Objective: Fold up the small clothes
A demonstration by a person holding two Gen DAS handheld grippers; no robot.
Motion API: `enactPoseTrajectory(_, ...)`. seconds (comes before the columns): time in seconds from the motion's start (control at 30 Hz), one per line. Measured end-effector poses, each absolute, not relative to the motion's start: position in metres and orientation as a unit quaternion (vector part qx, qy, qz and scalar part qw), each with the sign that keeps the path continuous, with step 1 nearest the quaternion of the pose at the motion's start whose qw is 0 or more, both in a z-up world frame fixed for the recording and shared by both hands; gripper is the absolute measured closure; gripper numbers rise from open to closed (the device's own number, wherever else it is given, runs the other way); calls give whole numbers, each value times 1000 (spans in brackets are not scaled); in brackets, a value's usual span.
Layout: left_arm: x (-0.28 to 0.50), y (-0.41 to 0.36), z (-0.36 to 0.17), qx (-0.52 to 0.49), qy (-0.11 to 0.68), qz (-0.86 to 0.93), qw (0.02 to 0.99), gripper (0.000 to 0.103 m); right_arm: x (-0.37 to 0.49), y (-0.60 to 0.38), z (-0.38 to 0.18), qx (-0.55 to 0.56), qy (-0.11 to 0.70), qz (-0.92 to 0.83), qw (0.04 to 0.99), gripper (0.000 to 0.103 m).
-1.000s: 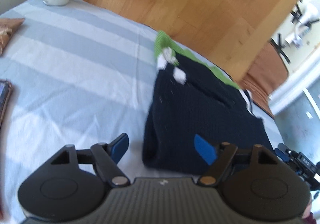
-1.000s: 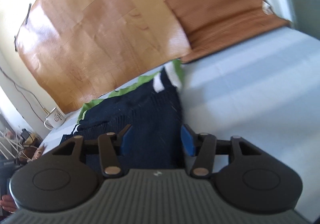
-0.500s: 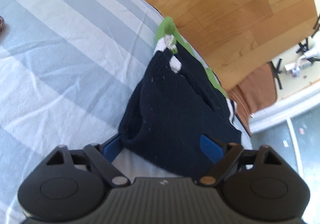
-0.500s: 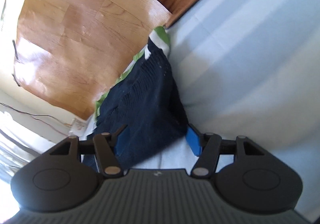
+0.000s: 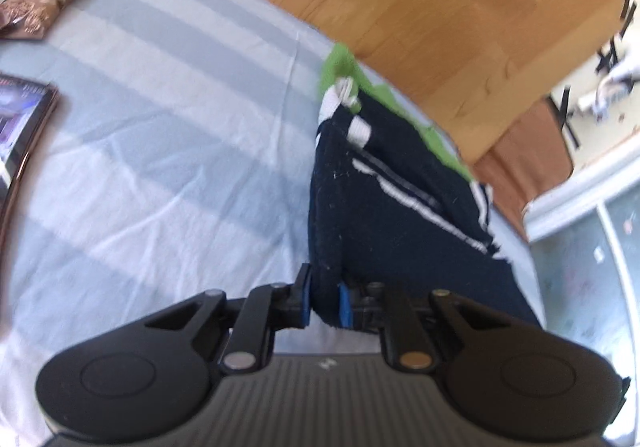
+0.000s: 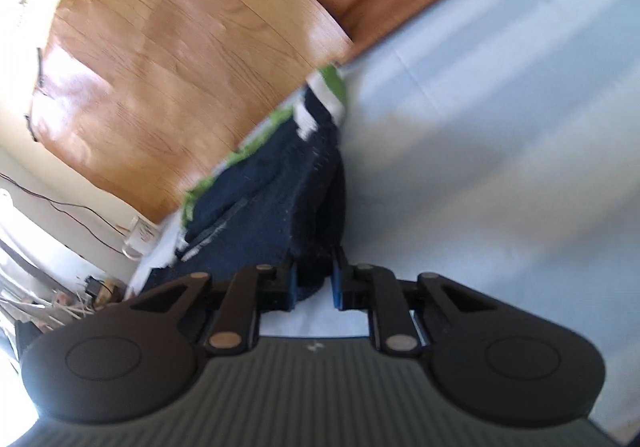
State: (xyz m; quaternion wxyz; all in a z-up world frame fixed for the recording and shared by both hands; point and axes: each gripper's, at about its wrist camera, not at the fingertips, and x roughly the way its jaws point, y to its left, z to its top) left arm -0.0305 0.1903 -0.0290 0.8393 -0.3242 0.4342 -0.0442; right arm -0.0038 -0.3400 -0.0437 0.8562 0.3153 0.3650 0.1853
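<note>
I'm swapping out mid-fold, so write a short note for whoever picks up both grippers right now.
Left gripper: jaws have just closed, shut on the near left corner of the dark blue garment.
Right gripper: jaws have just closed, shut on the garment's near right corner.
Garment lies on the striped sheet, its green edge at the far side by the wooden board.
Done: both near corners gripped.
Left: probably lift and carry the near edge toward the far edge, release, smooth.

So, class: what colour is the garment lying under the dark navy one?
Bright green garment, peeking out beneath the navy one; left wrist view shows it best.
</note>
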Motion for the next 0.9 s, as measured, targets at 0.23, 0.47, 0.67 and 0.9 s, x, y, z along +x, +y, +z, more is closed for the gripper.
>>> enactPoseTrajectory(0.23,-38,198,-46,-326,448,-52,831,77,0,-359,-46,322,357,166,861,55)
enactPoseTrajectory(0.47,-5,216,30,-195,365,-21,910,65,60,-351,36,177,275,184,927,55)
enactPoseTrajectory(0.67,141,148,50,-92,374,-87,919,55,189,-248,54,58,299,311,900,44)
enactPoseTrajectory(0.9,291,94,-12,-77,434,-46,897,51,325,-160,5,5,399,301,866,36)
